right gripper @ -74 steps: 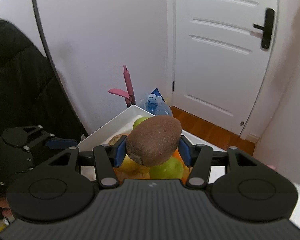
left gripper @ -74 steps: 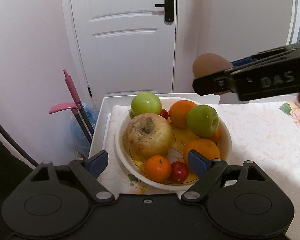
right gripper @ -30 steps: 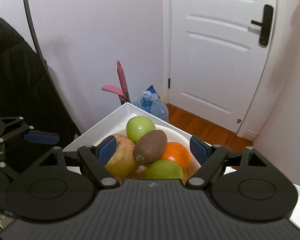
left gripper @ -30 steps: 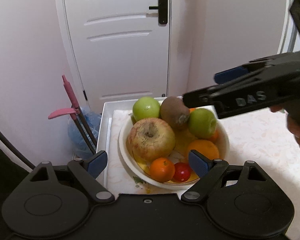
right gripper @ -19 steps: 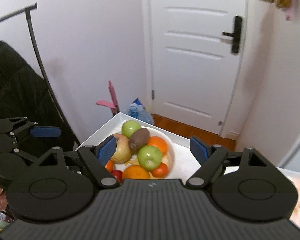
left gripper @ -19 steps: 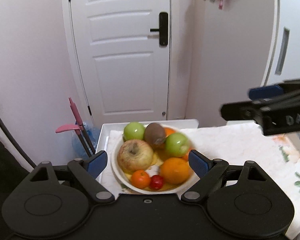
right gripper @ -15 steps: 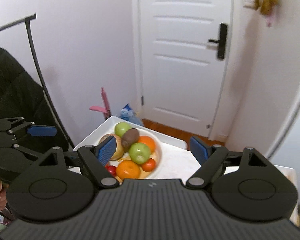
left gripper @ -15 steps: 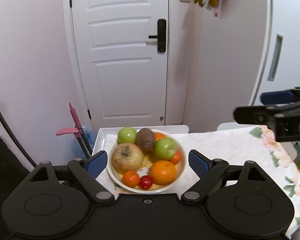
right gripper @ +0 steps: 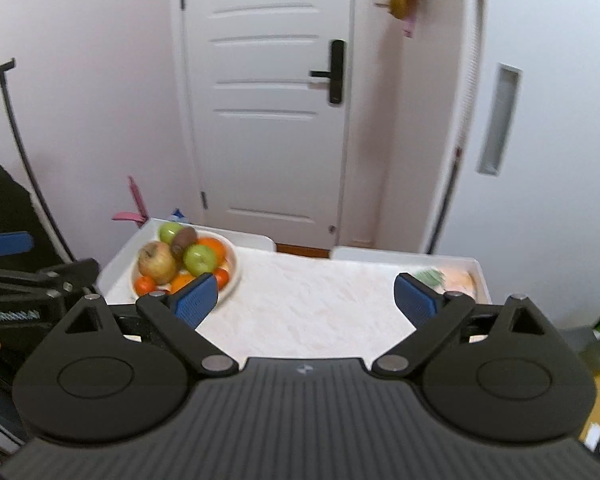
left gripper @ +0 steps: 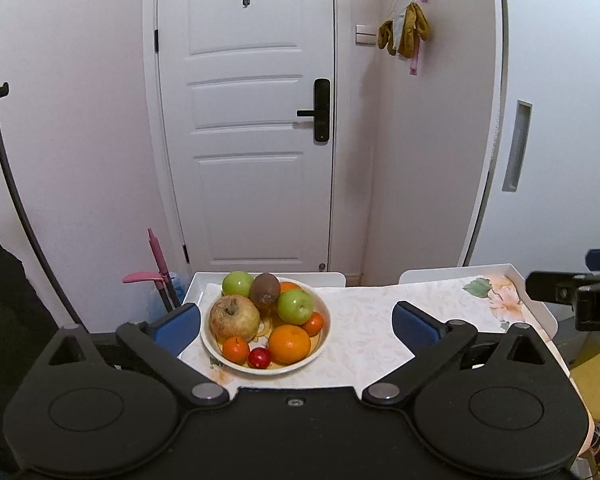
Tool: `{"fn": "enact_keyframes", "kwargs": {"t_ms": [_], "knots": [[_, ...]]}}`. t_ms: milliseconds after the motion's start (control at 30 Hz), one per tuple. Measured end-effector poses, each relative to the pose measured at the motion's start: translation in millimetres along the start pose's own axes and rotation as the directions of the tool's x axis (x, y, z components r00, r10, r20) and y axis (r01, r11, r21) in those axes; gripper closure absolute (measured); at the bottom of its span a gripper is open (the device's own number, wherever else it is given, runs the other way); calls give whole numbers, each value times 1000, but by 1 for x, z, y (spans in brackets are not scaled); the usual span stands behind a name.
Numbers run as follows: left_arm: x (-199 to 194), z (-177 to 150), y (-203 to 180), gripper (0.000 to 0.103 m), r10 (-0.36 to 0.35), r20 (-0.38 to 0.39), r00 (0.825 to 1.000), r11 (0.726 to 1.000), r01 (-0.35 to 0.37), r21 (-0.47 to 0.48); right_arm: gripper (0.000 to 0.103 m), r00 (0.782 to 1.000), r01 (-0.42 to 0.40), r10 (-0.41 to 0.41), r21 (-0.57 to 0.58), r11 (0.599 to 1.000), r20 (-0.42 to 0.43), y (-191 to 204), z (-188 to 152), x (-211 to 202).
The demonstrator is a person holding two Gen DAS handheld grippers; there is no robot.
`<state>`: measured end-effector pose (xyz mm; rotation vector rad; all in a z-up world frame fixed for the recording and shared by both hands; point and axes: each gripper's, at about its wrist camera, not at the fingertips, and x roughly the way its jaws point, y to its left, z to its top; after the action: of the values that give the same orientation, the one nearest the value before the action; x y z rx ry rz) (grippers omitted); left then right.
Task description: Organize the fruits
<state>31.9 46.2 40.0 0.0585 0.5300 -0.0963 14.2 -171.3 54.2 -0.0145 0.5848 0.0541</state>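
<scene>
Farther back now: fruit bowl (left gripper: 324, 338) on floral tablecloth (left gripper: 364, 332), white door (left gripper: 246, 120) behind.

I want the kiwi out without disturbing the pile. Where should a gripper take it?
Probably from above, across the kiwi's narrow middle: it sits on top of the pile in the bowl, wedged between two green apples, so its sides are blocked.

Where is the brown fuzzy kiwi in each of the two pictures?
Left wrist view: the kiwi sits at the back of the white bowl, just left of centre, between two green apples.
Right wrist view: the kiwi is in the bowl at the left, a bit blurred.
Shared landmark: the white door with its black handle, behind the table.
</scene>
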Motion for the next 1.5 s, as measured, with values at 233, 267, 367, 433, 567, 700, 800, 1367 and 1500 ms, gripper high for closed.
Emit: {"fn": "enact_keyframes", "kwargs": {"t_ms": [233, 267, 367, 433, 567, 700, 800, 1367, 1500], "knots": [[-7, -8, -10, 0, 19, 4, 1000, 1000, -19, 16, 0, 999, 30, -29, 19, 999, -23, -9, -18, -4], [-8, -9, -10, 0, 20, 6, 1000, 1000, -20, 14, 0, 999, 29, -29, 26, 999, -24, -10, -20, -4], [-11, -11, -11, 0, 20, 7, 1000, 1000, -20, 9, 0, 999, 33, -32, 40, 999, -23, -12, -22, -7], [-12, -12, -12, 0, 21, 7, 1000, 1000, -21, 11, 0, 999, 39, -38, 46, 998, -23, -13, -23, -8], [-11, -12, -13, 0, 20, 8, 1000, 1000, -20, 18, 0, 998, 52, -50, 60, 997, -28, -16, -24, -8], [-11, -11, -12, 0, 18, 10, 1000, 1000, -19, 20, 0, 998, 59, -57, 71, 996, -33, -18, -25, -8], [-11, -11, -13, 0, 17, 13, 1000, 1000, -17, 23, 0, 997, 63, -60, 78, 995, -38, -19, -25, -7], [-7, -8, -16, 0, 16, 13, 1000, 999, -16, 33, 0, 996, 71, -66, 90, 993, -53, -20, -23, 2], [-6, -8, -16, 0, 15, 11, 1000, 999, -15, 35, 0, 996, 72, -67, 92, 993, -55, -20, -24, 3]]}}
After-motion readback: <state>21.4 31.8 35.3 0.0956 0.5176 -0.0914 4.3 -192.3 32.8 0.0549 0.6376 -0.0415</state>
